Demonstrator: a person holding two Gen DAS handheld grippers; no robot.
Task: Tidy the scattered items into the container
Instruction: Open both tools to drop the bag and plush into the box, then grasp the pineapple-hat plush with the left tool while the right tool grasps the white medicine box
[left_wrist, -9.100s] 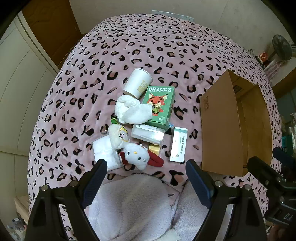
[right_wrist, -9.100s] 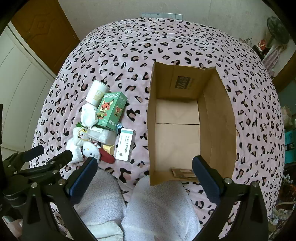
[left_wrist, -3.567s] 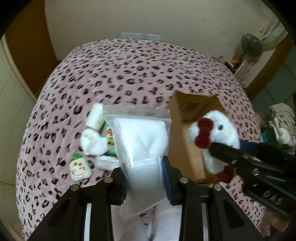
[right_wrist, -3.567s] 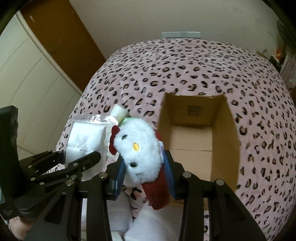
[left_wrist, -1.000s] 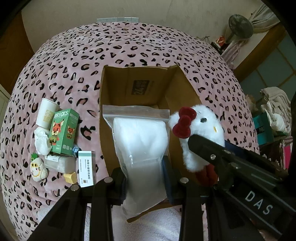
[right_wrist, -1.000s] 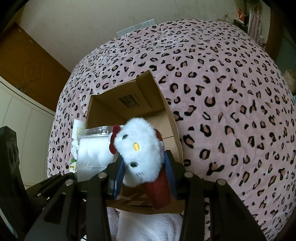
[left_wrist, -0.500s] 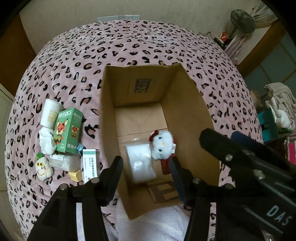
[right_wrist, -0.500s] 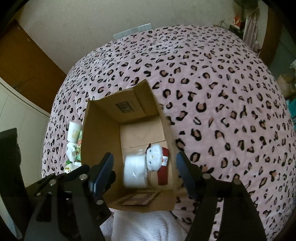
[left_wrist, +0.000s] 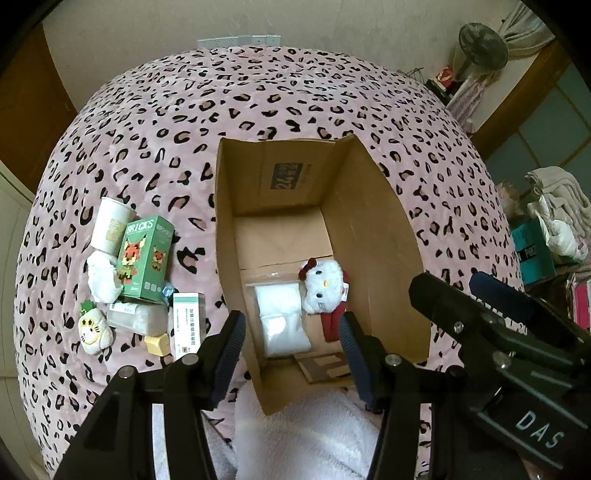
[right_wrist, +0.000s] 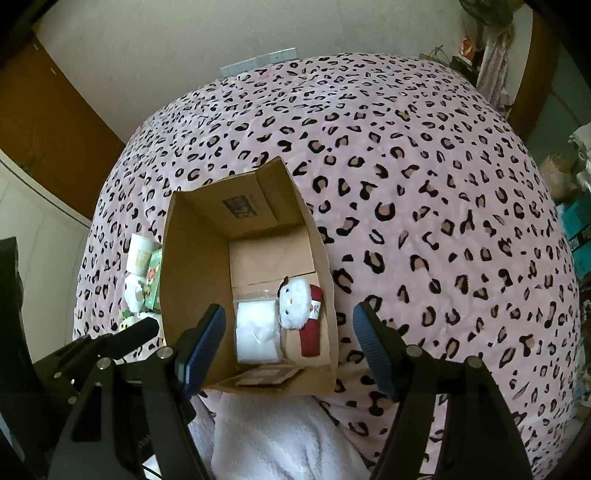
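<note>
since a second ago the clear bag of white padding (left_wrist: 282, 321) and the white cat plush (left_wrist: 323, 286) had left our fingers and lay side by side on the floor of the cardboard box (left_wrist: 384, 236), the plush toward its right wall. we had dropped them together, so both landed at the near end and left the far half free for more. our left gripper (left_wrist: 291, 343) and right gripper (right_wrist: 286, 341) hung above the box, fingers apart and holding nothing. on the leopard-print bed (left_wrist: 258, 103), left of the box, the paper cup (left_wrist: 110, 223), green bricks box (left_wrist: 146, 256), white carton (left_wrist: 186, 317), small cat toy (left_wrist: 94, 328) and yellow block (left_wrist: 157, 344) waited in one cluster; we judged them next.
</note>
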